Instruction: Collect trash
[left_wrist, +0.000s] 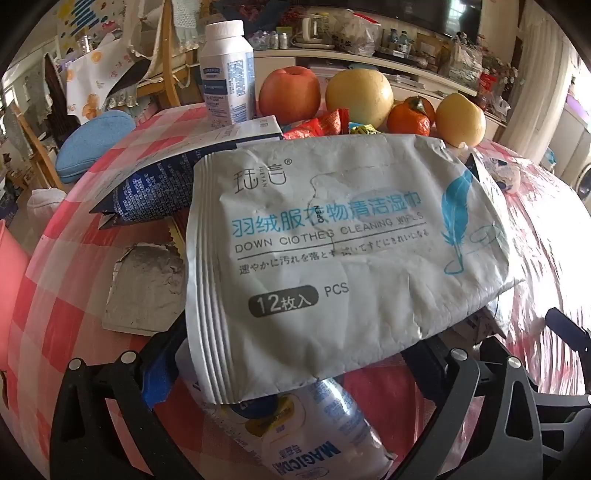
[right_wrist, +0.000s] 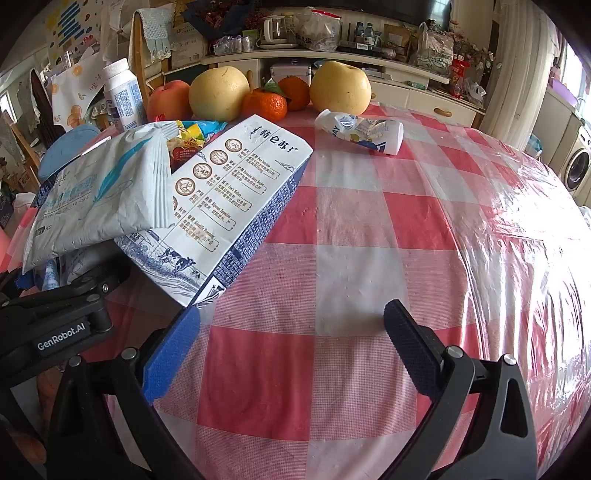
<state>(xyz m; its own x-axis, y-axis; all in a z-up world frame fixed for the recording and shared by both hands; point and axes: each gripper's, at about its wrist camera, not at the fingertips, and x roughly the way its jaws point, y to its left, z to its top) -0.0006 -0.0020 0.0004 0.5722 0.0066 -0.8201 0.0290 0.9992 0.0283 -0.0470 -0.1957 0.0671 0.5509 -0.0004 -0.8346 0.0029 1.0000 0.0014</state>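
Note:
A grey wet-wipes packet lies across the jaws of my left gripper; the packet hides the fingertips, so whether they grip it is unclear. Under it lies a white squeeze pouch on the checked tablecloth. The packet also shows in the right wrist view, resting on a blue-and-white milk carton. My right gripper is open and empty just in front of the carton's near corner. A crumpled white bottle lies farther back.
An apple, two pears, and oranges stand at the table's far edge beside a white bottle. Snack wrappers and a foil lid lie near the carton. Chairs stand to the left.

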